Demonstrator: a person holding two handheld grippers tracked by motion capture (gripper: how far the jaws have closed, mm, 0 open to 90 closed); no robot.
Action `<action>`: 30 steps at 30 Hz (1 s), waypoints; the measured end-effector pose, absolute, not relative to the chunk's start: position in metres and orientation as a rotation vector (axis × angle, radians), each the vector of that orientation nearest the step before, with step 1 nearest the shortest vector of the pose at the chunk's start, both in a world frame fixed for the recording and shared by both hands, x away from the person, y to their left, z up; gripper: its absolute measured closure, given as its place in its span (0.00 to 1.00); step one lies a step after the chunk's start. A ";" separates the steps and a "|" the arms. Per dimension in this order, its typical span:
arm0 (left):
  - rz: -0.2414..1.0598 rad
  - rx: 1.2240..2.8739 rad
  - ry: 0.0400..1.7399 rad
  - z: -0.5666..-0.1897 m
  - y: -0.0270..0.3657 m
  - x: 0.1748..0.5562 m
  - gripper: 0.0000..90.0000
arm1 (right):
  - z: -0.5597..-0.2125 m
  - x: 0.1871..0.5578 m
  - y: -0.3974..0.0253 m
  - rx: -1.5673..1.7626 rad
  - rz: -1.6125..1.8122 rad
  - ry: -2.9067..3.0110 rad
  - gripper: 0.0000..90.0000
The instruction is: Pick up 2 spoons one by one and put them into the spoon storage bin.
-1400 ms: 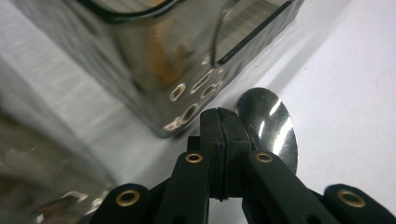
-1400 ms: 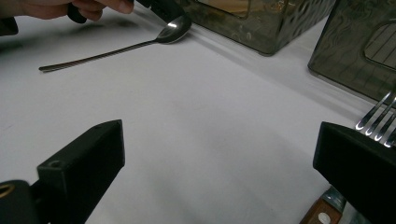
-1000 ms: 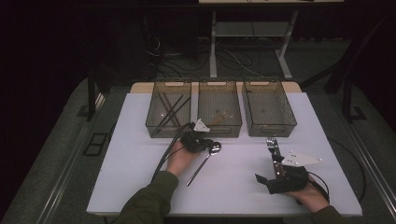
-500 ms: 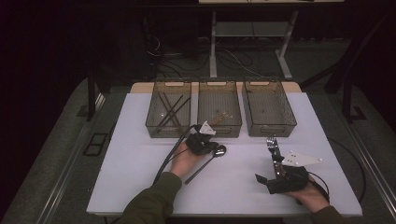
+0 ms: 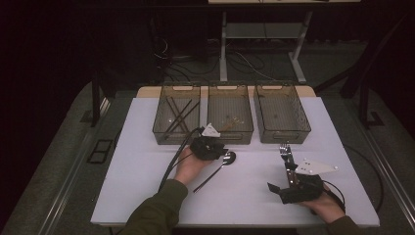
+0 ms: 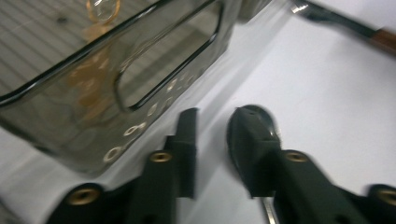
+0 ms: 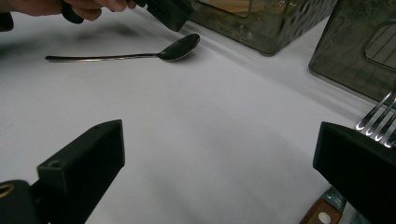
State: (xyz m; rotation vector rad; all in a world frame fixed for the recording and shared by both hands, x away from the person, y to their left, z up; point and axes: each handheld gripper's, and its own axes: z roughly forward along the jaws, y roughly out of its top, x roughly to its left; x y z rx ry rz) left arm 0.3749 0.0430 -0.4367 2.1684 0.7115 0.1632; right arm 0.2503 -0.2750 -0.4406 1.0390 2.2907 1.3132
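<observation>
On the white tabletop (image 5: 137,161), the left tool (image 5: 211,148) sat just near of the middle bin (image 5: 230,113), held in the person's left hand (image 5: 188,166). Its jaws stood apart, gripping nothing. The spoon (image 5: 215,171) lay flat on the tabletop directly beside this tool: its bowl was just to the tool's right, close to the bin's near wall, and its thin handle ran back toward the near left, passing to the right of the hand. In the left gripper view the dark spoon bowl (image 6: 250,135) lay right beside the tip of the right-hand jaw, partly under it, while the other jaw stood apart from it over bare tabletop; whether the jaw touched the bowl could not be told. The right gripper view showed the spoon (image 7: 126,53) resting on the tabletop with the left tool (image 7: 168,11) hanging just above its bowl.

Three bins stood in a row at the far side; the left bin (image 5: 177,115) held dark sticks.

Farther right, the right tool (image 5: 293,183) rested near the tabletop's near edge, its jaws wide apart. A fork (image 5: 286,155) with a wooden handle lay just far of it, tines (image 7: 376,119) pointing at the right bin (image 5: 281,113), beside the right-hand jaw in the right gripper view.
</observation>
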 end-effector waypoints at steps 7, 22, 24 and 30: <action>0.114 2.201 0.703 -0.443 0.034 0.368 0.57 | -0.441 0.250 -0.275 1.029 1.312 2.292 0.02; 0.185 2.275 0.668 -0.450 0.022 0.362 0.59 | -0.441 0.250 -0.274 1.032 1.305 2.294 0.02; 0.192 2.280 0.655 -0.450 0.019 0.360 0.59 | -0.441 0.250 -0.274 1.031 1.305 2.295 0.02; 0.227 2.328 0.607 -0.448 0.013 0.355 0.65 | -0.441 0.250 -0.274 1.032 1.303 2.296 0.02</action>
